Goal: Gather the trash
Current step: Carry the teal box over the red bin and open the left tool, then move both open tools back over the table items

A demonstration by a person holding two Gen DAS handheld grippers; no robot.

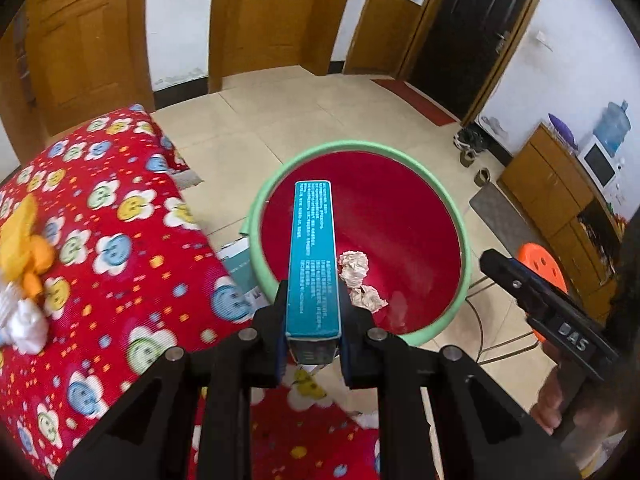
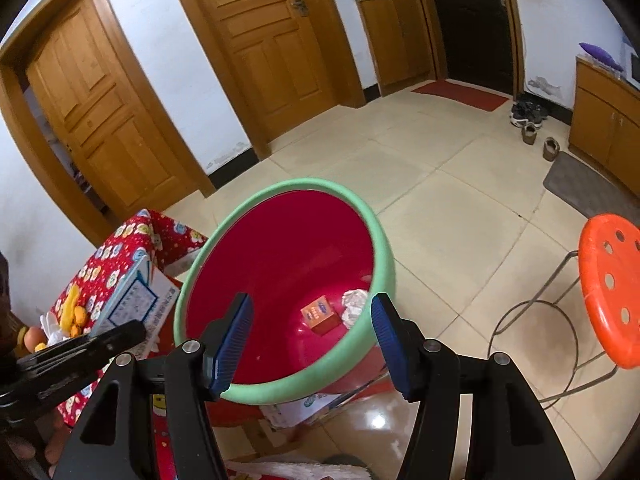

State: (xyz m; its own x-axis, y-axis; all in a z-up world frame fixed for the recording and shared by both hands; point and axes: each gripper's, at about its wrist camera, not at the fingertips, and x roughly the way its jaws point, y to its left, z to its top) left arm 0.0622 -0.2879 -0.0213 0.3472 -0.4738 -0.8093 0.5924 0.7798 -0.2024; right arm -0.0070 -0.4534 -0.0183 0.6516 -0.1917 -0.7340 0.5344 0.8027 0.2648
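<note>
My left gripper (image 1: 313,330) is shut on a long teal box (image 1: 313,256) and holds it over the red bin with a green rim (image 1: 256,208). Crumpled paper balls (image 1: 354,266) lie in the bin. In the right wrist view my right gripper (image 2: 312,332) is open and empty, just above the bin's near green rim (image 2: 280,388). Inside the bin lie a small orange box (image 2: 320,316) and crumpled paper (image 2: 354,304). The left gripper with the teal box (image 2: 128,300) shows at the left of that view. The right gripper also shows in the left wrist view (image 1: 532,292).
A table with a red flowered cloth (image 1: 112,248) stands left of the bin, with orange peel (image 1: 24,248) and white tissue (image 1: 24,320) on it. An orange stool (image 2: 612,288) stands to the right. Wooden doors, a cabinet (image 1: 552,184) and shoes (image 2: 528,120) lie farther off.
</note>
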